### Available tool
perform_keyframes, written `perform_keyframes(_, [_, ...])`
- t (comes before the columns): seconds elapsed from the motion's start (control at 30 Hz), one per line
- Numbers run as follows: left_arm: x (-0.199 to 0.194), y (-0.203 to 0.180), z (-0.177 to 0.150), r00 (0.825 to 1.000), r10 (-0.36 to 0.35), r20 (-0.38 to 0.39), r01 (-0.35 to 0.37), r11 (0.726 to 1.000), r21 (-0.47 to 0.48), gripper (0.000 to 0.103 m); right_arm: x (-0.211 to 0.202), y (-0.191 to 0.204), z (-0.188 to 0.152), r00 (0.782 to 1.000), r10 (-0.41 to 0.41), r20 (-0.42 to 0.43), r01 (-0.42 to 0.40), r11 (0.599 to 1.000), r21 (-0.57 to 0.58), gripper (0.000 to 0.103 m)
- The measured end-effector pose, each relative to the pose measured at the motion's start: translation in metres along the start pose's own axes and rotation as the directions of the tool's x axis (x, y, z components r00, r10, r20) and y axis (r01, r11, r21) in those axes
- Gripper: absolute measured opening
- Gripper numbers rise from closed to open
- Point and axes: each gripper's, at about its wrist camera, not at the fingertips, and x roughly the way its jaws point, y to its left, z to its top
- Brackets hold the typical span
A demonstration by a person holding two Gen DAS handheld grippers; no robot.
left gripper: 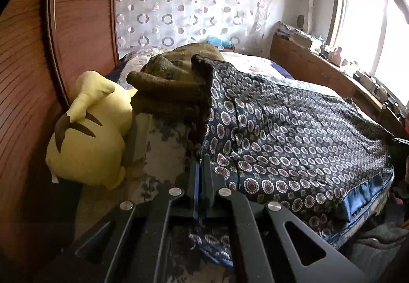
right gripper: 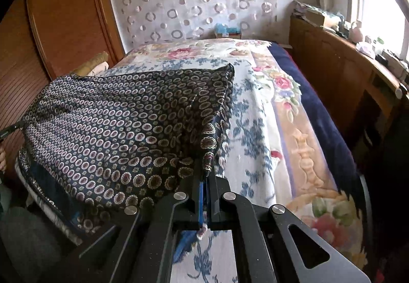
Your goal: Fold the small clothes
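The left gripper [left gripper: 202, 163] is clamped on one near corner of the patterned garment [left gripper: 294, 134], and the right gripper [right gripper: 207, 170] is pinched tight on the opposite near corner, so the cloth hangs stretched between them over the bed [right gripper: 258, 114]. Toward the headboard side of the bed from the garment lie a brown blanket [left gripper: 168, 78] and a yellow plush toy [left gripper: 89, 129]. The fabric looks thin, light, limp and probably slippery, so hems and corners are the surest hold.

Black tool [left gripper: 201, 163] frames with silver round screws, triangular cut-outs, seemingly blue-lined inner fingers [right gripper: 201, 196].
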Motion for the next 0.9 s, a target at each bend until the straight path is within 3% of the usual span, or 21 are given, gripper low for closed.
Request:
perform_keyframes(0.2, [-0.003, 0.002, -0.003, 1.0, 0.013, 0.018, -0.013, 1.0, 0.004, 0.002, 0.003, 0.002, 0.006, 1.0, -0.021, 0.002, 0.021, 1.0, -0.005, 0.001])
perform_keyframes(0.27, [-0.007, 0.002, -0.003, 0.999, 0.011, 0.034, -0.011, 1.0, 0.001, 0.006, -0.001, 0.007, 0.008, 0.999, -0.033, 0.019, 0.033, 0.999, -0.018, 0.006])
perform_keyframes(0.33, [-0.01, 0.002, -0.002, 0.998, 0.033, 0.052, -0.033, 0.999, 0.005, 0.021, -0.006, 0.013, 0.011, 0.998, -0.054, 0.042, 0.056, 0.998, -0.033, 0.016])
perform_keyframes(0.4, [-0.014, 0.001, -0.001, 0.996, 0.042, 0.073, -0.043, 0.999, 0.01, 0.039, -0.009, 0.018, 0.015, 0.996, -0.067, 0.065, 0.07, 0.997, -0.044, 0.037])
perform_keyframes(0.6, [-0.011, 0.0, -0.002, 0.997, 0.028, 0.077, -0.029, 1.0, 0.01, 0.076, 0.003, 0.045, 0.019, 0.994, -0.07, 0.089, 0.077, 0.993, -0.089, 0.048])
perform_keyframes(0.9, [0.002, 0.003, -0.019, 0.995, 0.091, 0.033, -0.091, 0.996, -0.006, 0.076, 0.056, 0.084, 0.021, 0.999, 0.008, 0.032, -0.004, 0.99, -0.143, 0.048])
